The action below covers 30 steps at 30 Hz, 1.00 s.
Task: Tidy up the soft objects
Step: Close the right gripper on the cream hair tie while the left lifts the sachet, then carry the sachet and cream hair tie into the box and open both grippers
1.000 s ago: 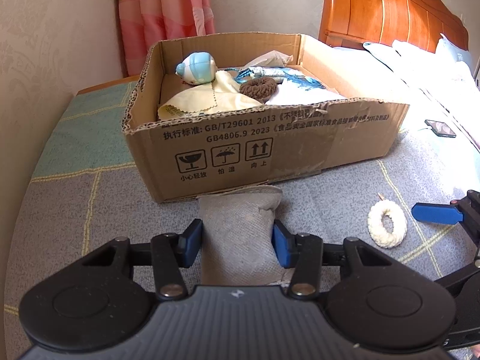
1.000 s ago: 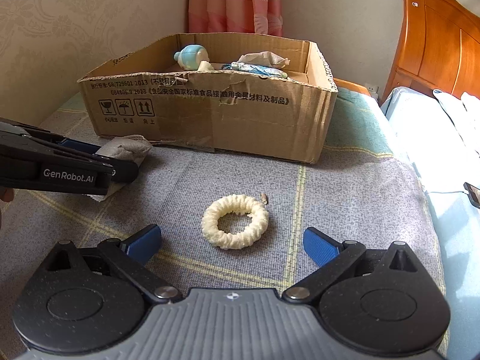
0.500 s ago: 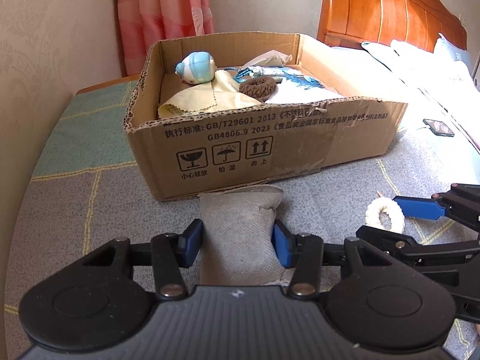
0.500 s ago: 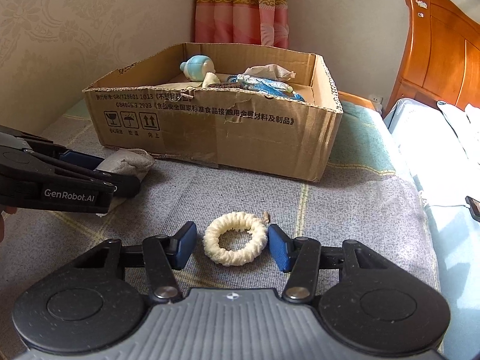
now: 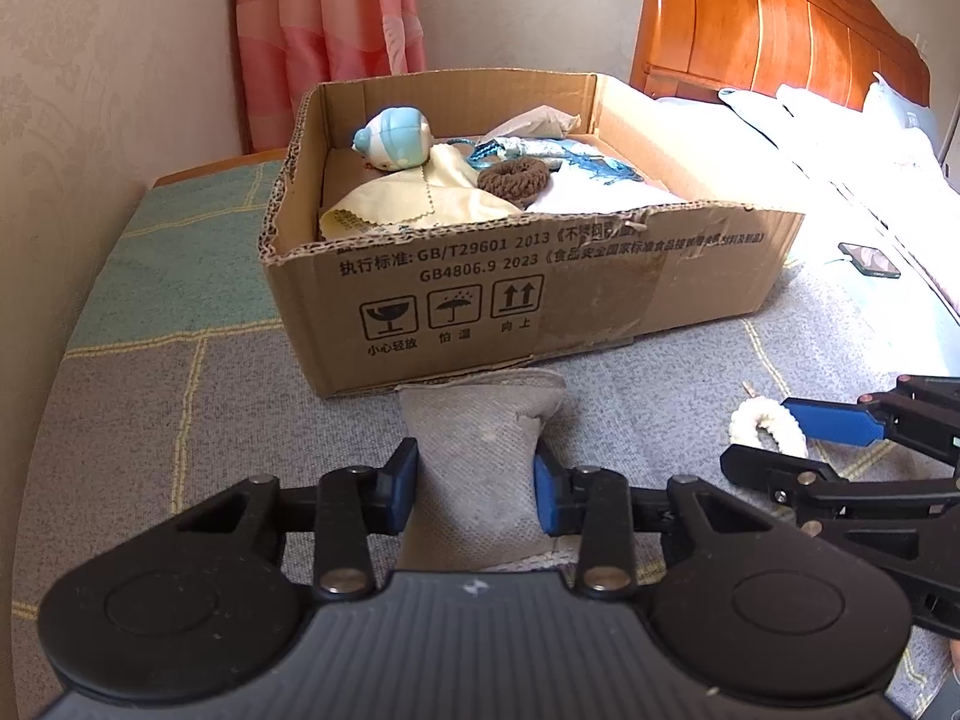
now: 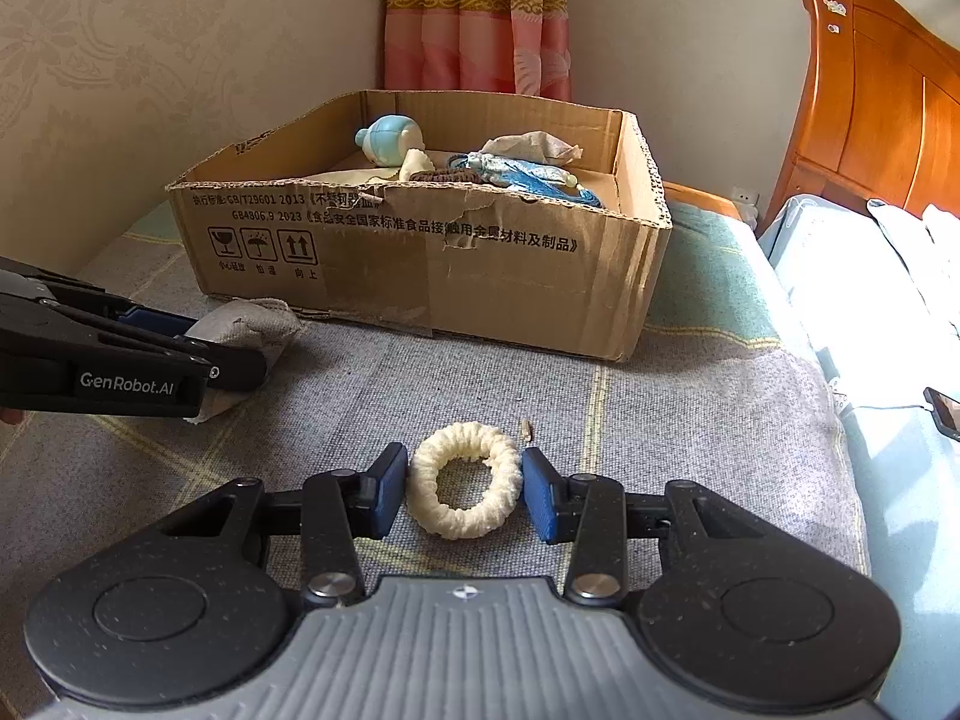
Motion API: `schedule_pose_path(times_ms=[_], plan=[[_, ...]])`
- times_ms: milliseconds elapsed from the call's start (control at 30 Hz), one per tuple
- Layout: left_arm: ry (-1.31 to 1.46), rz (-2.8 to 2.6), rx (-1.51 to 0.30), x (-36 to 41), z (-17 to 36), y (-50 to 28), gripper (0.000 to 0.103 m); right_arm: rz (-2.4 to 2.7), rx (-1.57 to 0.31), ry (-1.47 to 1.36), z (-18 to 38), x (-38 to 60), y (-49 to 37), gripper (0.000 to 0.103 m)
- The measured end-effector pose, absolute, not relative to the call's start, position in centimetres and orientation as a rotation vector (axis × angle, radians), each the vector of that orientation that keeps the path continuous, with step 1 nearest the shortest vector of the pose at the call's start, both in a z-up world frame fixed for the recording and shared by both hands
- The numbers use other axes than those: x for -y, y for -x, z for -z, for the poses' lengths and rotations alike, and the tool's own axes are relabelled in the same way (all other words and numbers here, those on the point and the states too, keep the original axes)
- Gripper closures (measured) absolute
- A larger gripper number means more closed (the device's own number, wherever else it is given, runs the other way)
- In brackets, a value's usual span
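Two grippers squeeze soft things on the gray blanket (image 6: 690, 420). Left gripper (image 5: 474, 489) has just closed tighter on a gray pouch (image 5: 474, 438) touching the cardboard box (image 5: 600, 300). Right gripper (image 6: 465, 489) has just closed its blue pads on a cream scrunchie (image 6: 465, 480) near the box.
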<state>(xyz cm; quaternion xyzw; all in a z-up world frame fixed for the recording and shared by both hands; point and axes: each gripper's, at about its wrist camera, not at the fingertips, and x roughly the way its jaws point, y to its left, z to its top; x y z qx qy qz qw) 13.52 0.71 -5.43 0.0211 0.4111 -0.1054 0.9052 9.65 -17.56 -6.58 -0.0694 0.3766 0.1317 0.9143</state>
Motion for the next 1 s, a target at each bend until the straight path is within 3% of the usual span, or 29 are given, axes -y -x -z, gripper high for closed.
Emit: schedule_pose_path(times_ms=[600, 1000], plan=[[-0.061, 0.277, -0.833, -1.3, 2.7, -9.9, 0.069, -0.313, -0.733, 0.142, 3.8, 18.3, -7.1, 0.057], [-0.078, 0.351, -0.691, -1.2, -3.6, -9.5, 0.069, -0.371, -0.682, 0.142, 0.5, 19.0, -6.4, 0.057]])
